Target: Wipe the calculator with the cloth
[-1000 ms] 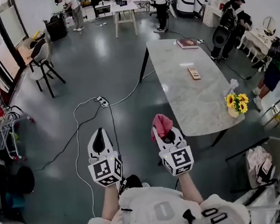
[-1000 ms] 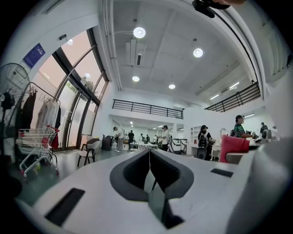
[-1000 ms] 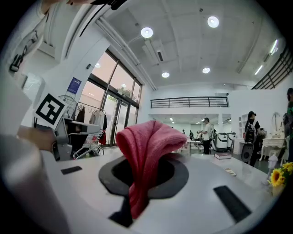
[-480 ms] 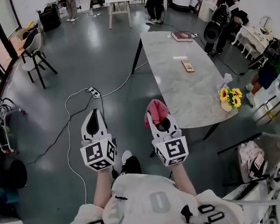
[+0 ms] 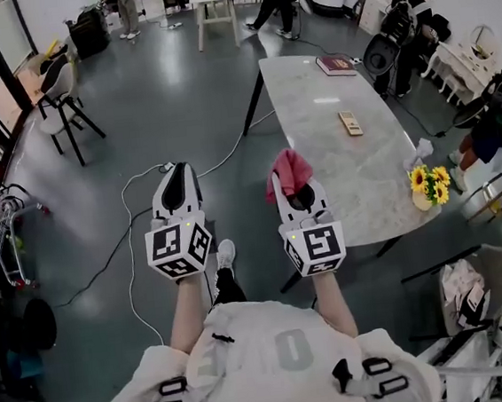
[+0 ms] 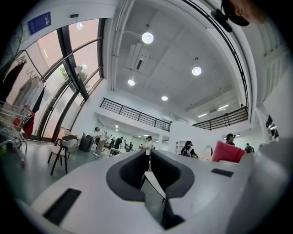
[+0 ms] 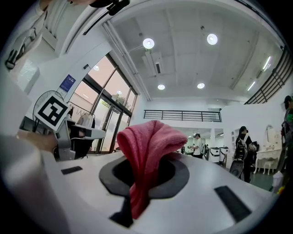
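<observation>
Two risks stand out to us. Our right tongs (image 5: 295,191) grasp the pink cloth (image 5: 291,170) by one bunched fold, so a hard stroke could pull it loose. Our left tongs (image 5: 175,181) are clenched on nothing, and the calculator (image 5: 350,123), lying loose mid-bench and well apart from us, could skate away unless steadied. The near end of the bench (image 5: 311,91) lies between; flowers (image 5: 429,182) stand by its edge, a book (image 5: 336,64) lies at the far end, and a cable (image 5: 128,235) trails across the floor (image 5: 177,87).
</observation>
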